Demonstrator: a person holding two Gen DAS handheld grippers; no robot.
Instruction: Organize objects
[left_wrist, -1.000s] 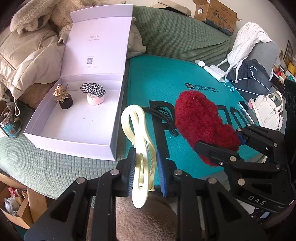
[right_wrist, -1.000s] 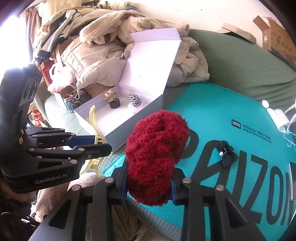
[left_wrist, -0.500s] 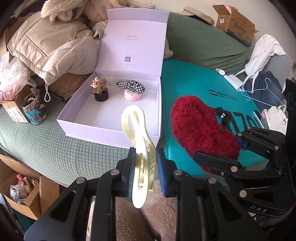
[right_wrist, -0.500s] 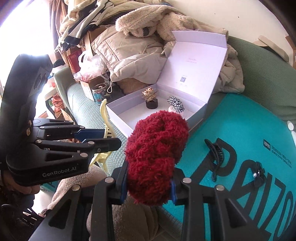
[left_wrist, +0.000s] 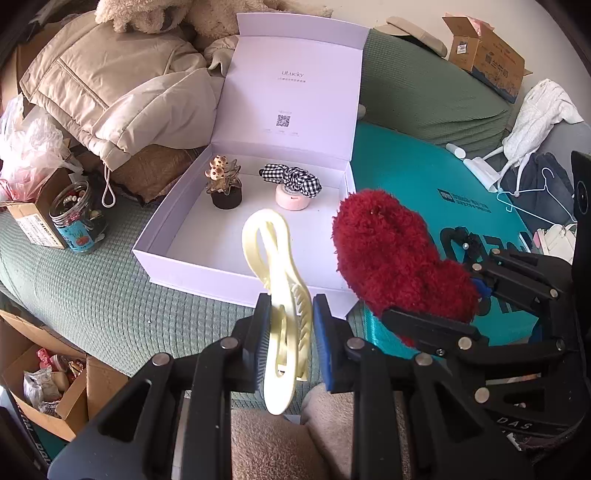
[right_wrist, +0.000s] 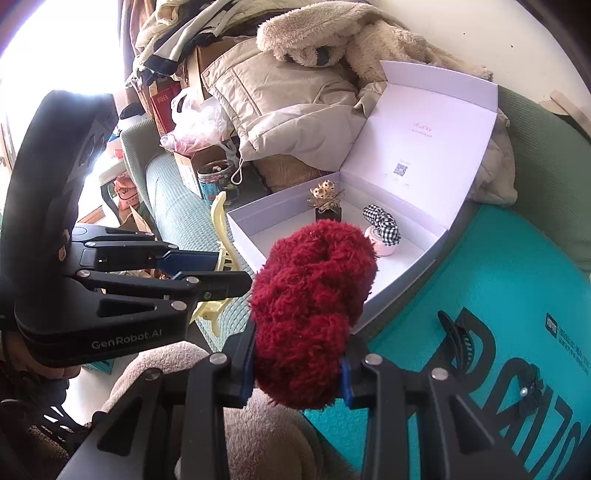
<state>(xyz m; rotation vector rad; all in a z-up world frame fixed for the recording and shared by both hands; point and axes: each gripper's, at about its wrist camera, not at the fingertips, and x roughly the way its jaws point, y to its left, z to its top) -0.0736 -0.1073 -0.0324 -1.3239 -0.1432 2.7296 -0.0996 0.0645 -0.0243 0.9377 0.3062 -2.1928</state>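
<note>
My left gripper (left_wrist: 290, 306) is shut on a cream hair claw clip (left_wrist: 275, 266), held upright in front of an open white box (left_wrist: 192, 266). My right gripper (right_wrist: 297, 363) is shut on a fluffy red scrunchie (right_wrist: 314, 291), just right of the left gripper; the scrunchie also shows in the left wrist view (left_wrist: 395, 262). Inside the box stand a dark pot with a gold clip (left_wrist: 224, 184) and a pink pot with a checked scrunchie (left_wrist: 293, 182). A black claw clip (right_wrist: 456, 334) and a small black clip (right_wrist: 530, 389) lie on the teal mat (right_wrist: 509, 280).
The box lid (left_wrist: 291, 92) stands open at the back. Beige coats (left_wrist: 110, 92) pile behind and left of the box. A glass jar (left_wrist: 75, 218) and a cardboard box (left_wrist: 29, 221) sit at the left on the green cover. Clothes, a hanger (left_wrist: 532, 192) and a white bag lie at the right.
Both grippers have swung left with their loads, so the white box now sits nearer the middle of both views. The grips are unchanged.
</note>
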